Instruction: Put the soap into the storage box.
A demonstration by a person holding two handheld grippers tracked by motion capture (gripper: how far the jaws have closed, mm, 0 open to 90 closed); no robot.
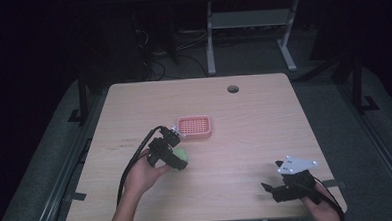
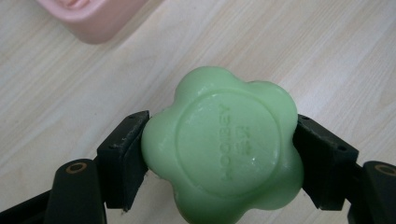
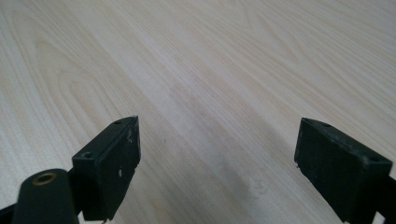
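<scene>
From the high view, the left gripper holds a pale green flower-shaped soap bar just short of the pink perforated plastic soap dish on the light wooden tabletop; the right gripper waits well apart.

In the left gripper view, the jaws are clamped on the soap's sides.

In the right gripper view, jaws spread wide over bare wood.

Likely pickup done, placing in the dish left.
</scene>
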